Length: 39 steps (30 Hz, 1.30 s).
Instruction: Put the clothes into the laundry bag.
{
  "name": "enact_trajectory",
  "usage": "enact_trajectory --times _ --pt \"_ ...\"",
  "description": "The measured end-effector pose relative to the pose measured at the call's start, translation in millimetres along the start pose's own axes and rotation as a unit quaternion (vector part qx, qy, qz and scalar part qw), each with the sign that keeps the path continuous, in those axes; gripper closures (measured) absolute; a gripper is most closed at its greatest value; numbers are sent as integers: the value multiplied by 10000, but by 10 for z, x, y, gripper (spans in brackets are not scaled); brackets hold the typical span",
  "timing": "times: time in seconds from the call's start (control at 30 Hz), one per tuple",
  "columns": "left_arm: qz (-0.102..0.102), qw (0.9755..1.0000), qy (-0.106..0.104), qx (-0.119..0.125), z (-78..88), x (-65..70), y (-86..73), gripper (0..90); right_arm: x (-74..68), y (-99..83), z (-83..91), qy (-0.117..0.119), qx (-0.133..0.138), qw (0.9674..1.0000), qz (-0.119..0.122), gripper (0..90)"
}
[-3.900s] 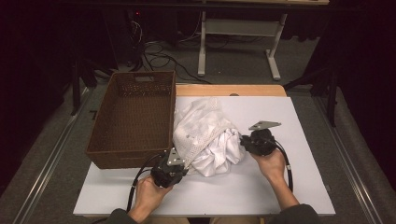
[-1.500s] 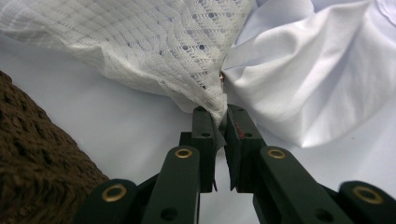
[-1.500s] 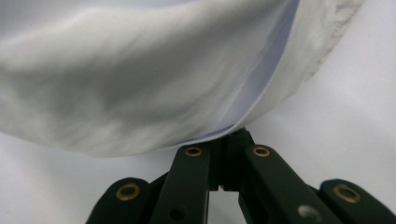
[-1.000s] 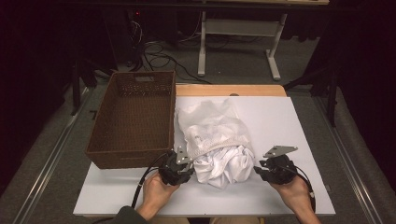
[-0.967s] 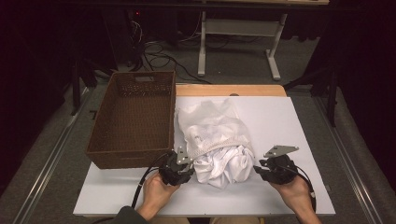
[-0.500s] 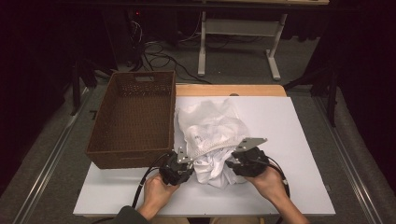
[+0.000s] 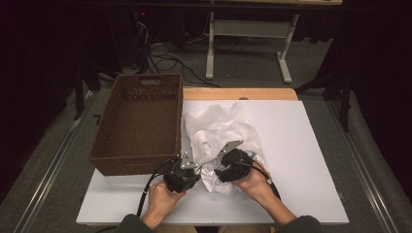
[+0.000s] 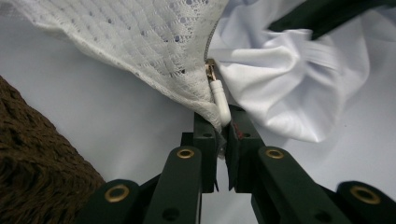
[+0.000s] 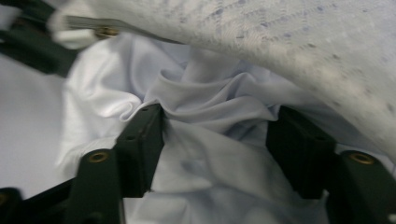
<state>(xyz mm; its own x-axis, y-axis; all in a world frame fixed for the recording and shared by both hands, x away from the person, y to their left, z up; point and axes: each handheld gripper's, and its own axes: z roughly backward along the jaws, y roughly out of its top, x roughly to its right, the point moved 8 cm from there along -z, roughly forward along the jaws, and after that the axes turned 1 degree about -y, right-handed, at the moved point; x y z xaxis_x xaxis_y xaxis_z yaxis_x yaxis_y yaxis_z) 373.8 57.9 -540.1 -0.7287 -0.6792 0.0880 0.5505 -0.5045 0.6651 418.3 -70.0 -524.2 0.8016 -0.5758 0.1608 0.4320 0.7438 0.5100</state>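
Left gripper (image 8: pixel 223 140): your jaws closing, now clamped on mesh bag (image 8: pixel 140 46) edge by zipper pull (image 8: pixel 218 95). Right gripper (image 9: pixel 215 135): your jaws opening, apart around white cloth (image 9: pixel 210 154), near table (image 7: pixel 316 145) front edge.

1. From my seat the high view is lit from overhead: the white table (image 7: pixel 311 145) glows evenly while the room at the far side and both edges drops off to near black.
2. Soft shadows sit under the hands and along the near wall of the wicker basket (image 7: pixel 136 121); no hard glare on the board.
3. Left gripper view is pretty crisp on the mesh bag (image 8: pixel 149 46) and its zipper pull (image 8: pixel 218 95); the near jaws go soft.
4. Right gripper view is mushier: the mesh up top is smeared and the far left corner is blurred.
5. White cloth (image 9: pixel 205 140) there reads bluish, with gentle fold shadows.
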Motion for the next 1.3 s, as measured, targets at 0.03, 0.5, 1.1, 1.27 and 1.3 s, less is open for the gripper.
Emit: enact_trajectory --times 0.03,0.5,1.1,1.27,1.3 --pt "-7 10000 -19 -4 3 6 0 840 5 9 -35 -96 -60 9999 6 465" --pt "-251 9997 -63 32 92 107 28 846 436 199 -297 -761 131 9943 -728 815" --pt "-109 9999 19 -45 29 -3 -2 837 117 -21 157 -48 351 9987 -359 428" --pt "-79 10000 -3 1 45 -11 5 837 64 -57 43 162 115 9993 -312 364" --pt "-66 10000 -19 19 52 -10 8 838 51 -58 -4 188 43 9995 -250 353"
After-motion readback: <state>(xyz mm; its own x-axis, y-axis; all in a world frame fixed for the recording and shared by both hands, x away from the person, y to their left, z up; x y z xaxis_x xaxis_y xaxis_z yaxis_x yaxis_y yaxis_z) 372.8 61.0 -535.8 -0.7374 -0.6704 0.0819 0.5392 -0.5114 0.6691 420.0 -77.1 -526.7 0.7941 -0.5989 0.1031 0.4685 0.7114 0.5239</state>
